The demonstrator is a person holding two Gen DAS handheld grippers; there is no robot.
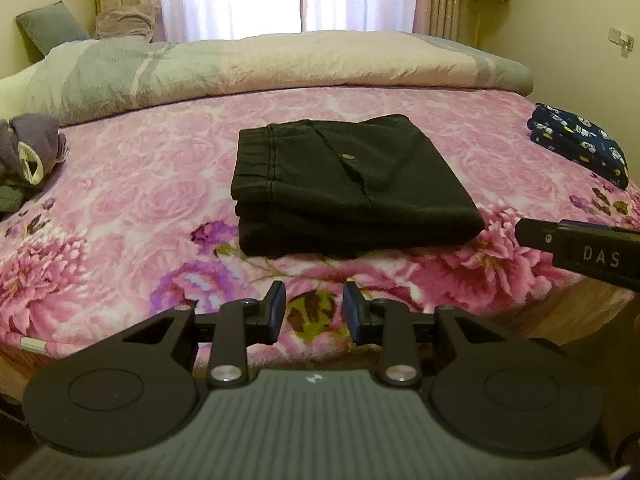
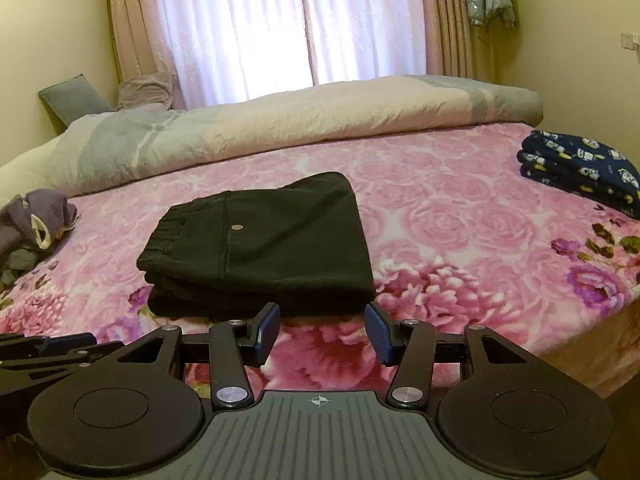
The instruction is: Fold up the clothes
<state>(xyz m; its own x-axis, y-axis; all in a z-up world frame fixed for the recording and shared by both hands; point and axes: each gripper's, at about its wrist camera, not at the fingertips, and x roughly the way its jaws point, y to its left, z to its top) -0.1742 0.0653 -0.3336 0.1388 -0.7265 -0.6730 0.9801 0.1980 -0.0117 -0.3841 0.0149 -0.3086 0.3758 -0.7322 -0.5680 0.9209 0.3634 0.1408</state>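
Black trousers point(image 1: 348, 188) lie folded flat on pink floral bedspread point(image 1: 120, 208).

Black linkage grippers point(image 1: 314, 306) point(image 2: 322, 330), silver pivot screws, ribbed grey bodies (one lettered "DAS")

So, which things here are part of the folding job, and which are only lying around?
Part of the job:
- folded black trousers
- folded navy patterned garment
- unfolded purple clothes pile
- left gripper and right gripper, both open and empty

Lying about:
- rolled duvet
- grey pillow
- curtains
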